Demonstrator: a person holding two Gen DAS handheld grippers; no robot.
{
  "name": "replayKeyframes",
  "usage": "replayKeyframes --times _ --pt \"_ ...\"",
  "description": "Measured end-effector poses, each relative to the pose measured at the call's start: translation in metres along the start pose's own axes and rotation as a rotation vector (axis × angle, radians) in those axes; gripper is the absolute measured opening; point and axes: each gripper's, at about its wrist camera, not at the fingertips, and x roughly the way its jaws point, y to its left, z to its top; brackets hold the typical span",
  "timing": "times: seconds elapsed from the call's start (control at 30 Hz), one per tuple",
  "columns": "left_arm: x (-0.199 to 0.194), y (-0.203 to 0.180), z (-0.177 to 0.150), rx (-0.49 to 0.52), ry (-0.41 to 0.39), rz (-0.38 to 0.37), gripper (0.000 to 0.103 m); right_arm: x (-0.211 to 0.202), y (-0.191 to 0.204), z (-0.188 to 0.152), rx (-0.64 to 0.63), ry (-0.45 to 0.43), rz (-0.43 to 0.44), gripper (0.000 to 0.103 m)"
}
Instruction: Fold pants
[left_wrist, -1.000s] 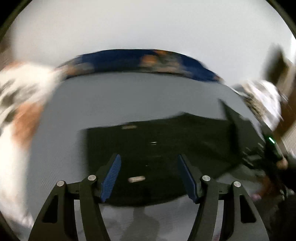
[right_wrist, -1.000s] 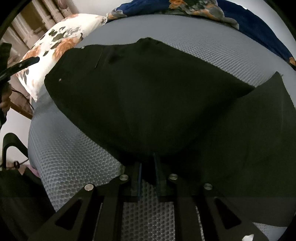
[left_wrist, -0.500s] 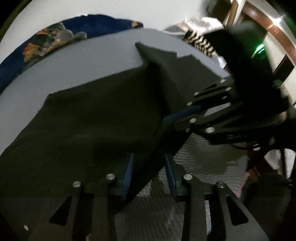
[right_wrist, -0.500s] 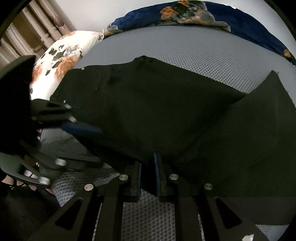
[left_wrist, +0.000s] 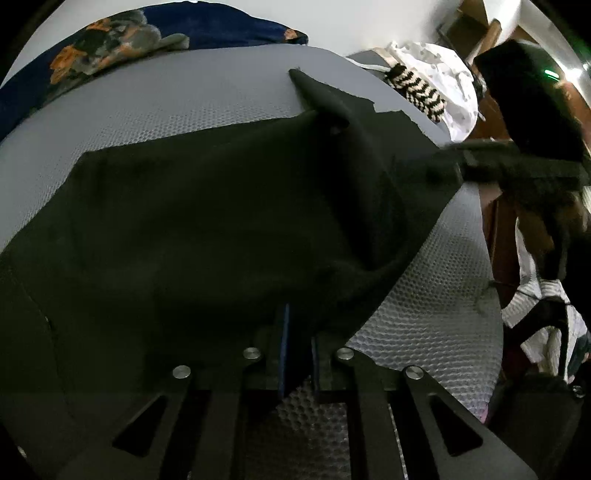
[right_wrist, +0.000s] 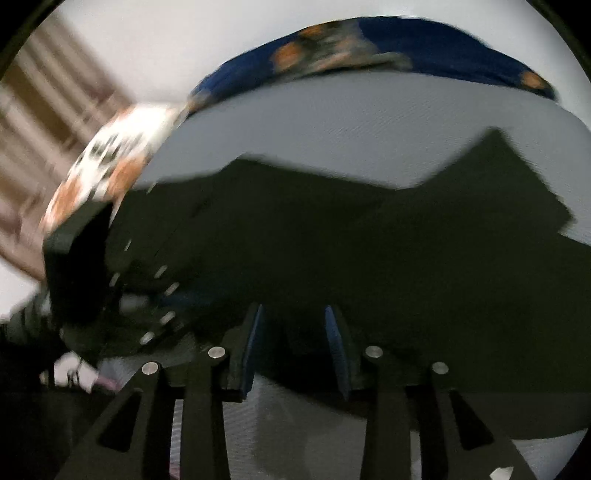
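Black pants (left_wrist: 207, 221) lie spread on a grey mesh mattress (left_wrist: 177, 99), with one leg folded up toward the far right. My left gripper (left_wrist: 298, 343) is shut on the near edge of the fabric, which bunches up between its blue pads. In the right wrist view, which is blurred, the pants (right_wrist: 369, 251) fill the middle. My right gripper (right_wrist: 293, 332) hangs over their near edge with its jaws opening; the fabric lies under and between the fingers but the pads do not press on it. The left gripper (right_wrist: 147, 306) shows at the left there.
A dark blue flowered blanket (left_wrist: 110, 40) lies along the far edge of the mattress. A white and orange flowered pillow (right_wrist: 107, 158) sits at the far left corner. White cloth and a striped item (left_wrist: 424, 88) lie off the right side, by wooden furniture.
My left gripper swung over to the near edge of the pants and shut on it. My right gripper, earlier shut on that edge, has spread its jaws and shifted away.
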Motion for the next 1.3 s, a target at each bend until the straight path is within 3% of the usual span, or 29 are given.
replayKeyframes --times 0.1,0.27,0.5,0.57,0.67,0.87,1.3 --pt "0.001 0.006 0.000 -0.044 -0.013 -0.020 0.010 -0.013 -0.055 0.006 0.134 -0.072 -0.063 0.035" --pt "0.002 0.013 -0.007 -0.090 -0.009 -0.024 0.010 -0.019 -0.155 -0.002 0.481 -0.162 -0.085 0.035" --pt "0.000 0.017 -0.010 -0.118 0.000 -0.029 0.010 -0.010 -0.222 -0.001 0.713 -0.280 -0.009 0.034" --pt "0.002 0.017 -0.012 -0.121 0.001 -0.026 0.010 -0.008 -0.228 0.003 0.728 -0.299 -0.013 0.034" --pt "0.002 0.017 -0.013 -0.131 0.000 -0.027 0.010 -0.005 -0.241 0.007 0.746 -0.314 -0.026 0.023" --pt "0.005 0.017 -0.013 -0.144 0.001 -0.034 0.010 0.003 -0.258 0.020 0.784 -0.327 -0.014 0.014" --pt "0.006 0.013 -0.012 -0.141 -0.006 -0.021 0.010 -0.015 -0.229 0.033 0.597 -0.293 -0.226 0.006"
